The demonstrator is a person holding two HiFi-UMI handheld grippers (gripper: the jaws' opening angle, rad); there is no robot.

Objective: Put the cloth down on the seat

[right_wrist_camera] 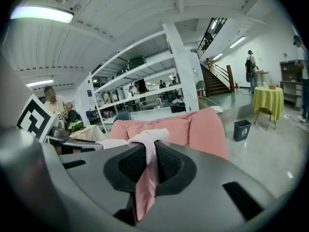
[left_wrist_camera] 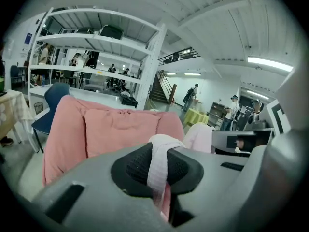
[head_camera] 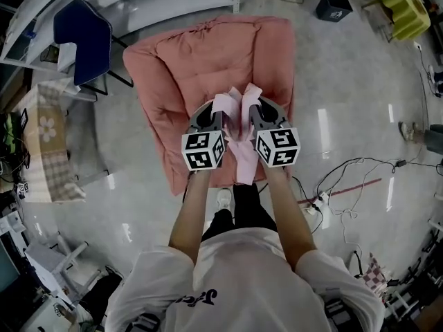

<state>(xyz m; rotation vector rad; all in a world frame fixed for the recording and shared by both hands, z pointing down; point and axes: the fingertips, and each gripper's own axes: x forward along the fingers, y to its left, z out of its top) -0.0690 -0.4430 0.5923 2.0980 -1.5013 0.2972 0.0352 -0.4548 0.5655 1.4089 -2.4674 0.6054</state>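
Note:
A pale pink cloth (head_camera: 239, 144) hangs between my two grippers, above the front of a salmon-pink cushioned seat (head_camera: 201, 61). My left gripper (head_camera: 223, 106) is shut on one upper corner of the cloth (left_wrist_camera: 158, 164). My right gripper (head_camera: 248, 101) is shut on the other corner, and the cloth (right_wrist_camera: 146, 170) is pinched between its black pads (right_wrist_camera: 166, 166). The two grippers are held close together, side by side. The rest of the cloth droops down between them toward the person's legs. The seat (left_wrist_camera: 116, 129) fills the middle of the left gripper view, and the same seat (right_wrist_camera: 193, 127) shows ahead in the right gripper view.
A blue chair (head_camera: 83, 37) stands left of the seat, beside a table with a patterned cloth (head_camera: 45, 144). White shelving (left_wrist_camera: 91, 42) runs behind the seat. A dark bin (head_camera: 333, 7) and a yellow-covered table (head_camera: 401, 5) stand at the far right. Cables (head_camera: 346, 185) lie on the floor at right.

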